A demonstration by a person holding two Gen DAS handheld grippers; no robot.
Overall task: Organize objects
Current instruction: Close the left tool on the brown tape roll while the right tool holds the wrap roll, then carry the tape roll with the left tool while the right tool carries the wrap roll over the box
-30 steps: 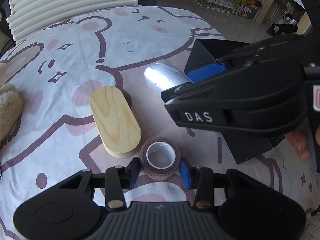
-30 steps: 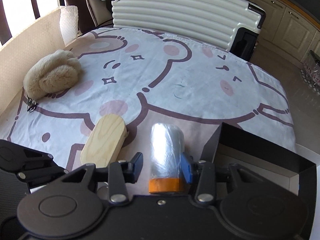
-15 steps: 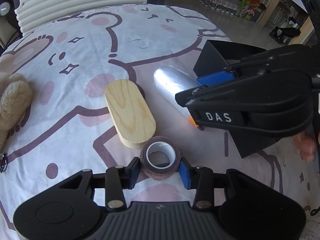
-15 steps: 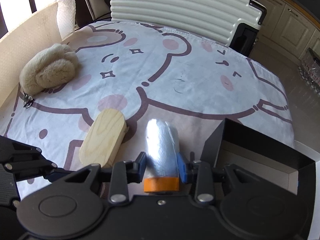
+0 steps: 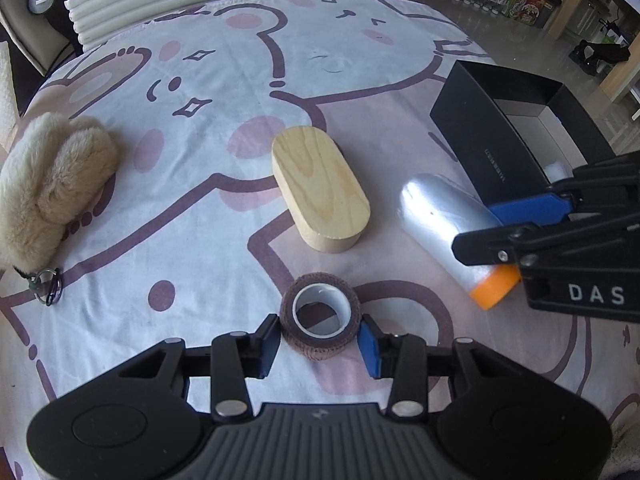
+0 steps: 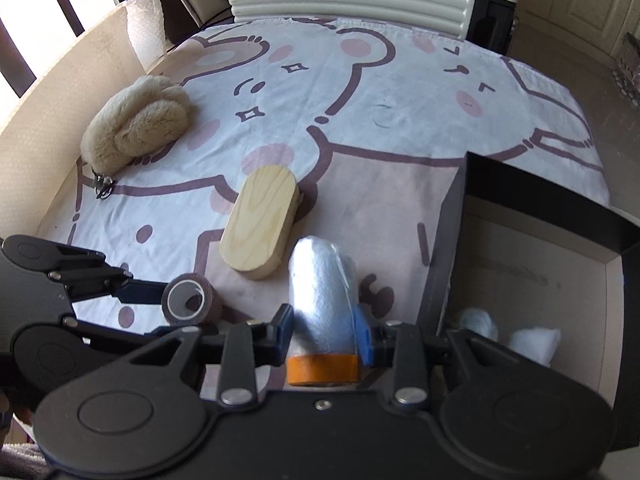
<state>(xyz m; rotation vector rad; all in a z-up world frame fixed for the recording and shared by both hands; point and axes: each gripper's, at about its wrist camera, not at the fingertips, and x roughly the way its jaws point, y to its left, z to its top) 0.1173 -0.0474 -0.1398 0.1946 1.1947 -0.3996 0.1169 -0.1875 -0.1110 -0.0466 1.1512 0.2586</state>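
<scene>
Bear-print cloth (image 5: 240, 32) drops away: you now lift both. Left gripper (image 5: 319, 340) clenched on tape roll (image 5: 320, 322); right gripper (image 6: 323, 334) clamps silver film roll (image 6: 322, 304), beside black box (image 6: 448, 256). Box next.

Surface: table under a white cloth (image 5: 224, 216) printed with cartoon bears. Lying on it: wooden block (image 5: 320, 188), ahead of the left fingers (image 5: 269, 338); fluffy beige toy (image 5: 48, 188) far to their left, key ring beside it; black box (image 6: 532, 256) open, just right of the right fingers (image 6: 362, 338). Brown tape roll (image 5: 320, 320) and silver roll (image 6: 322, 300) sit between fingers; contact with cloth unclear.
</scene>
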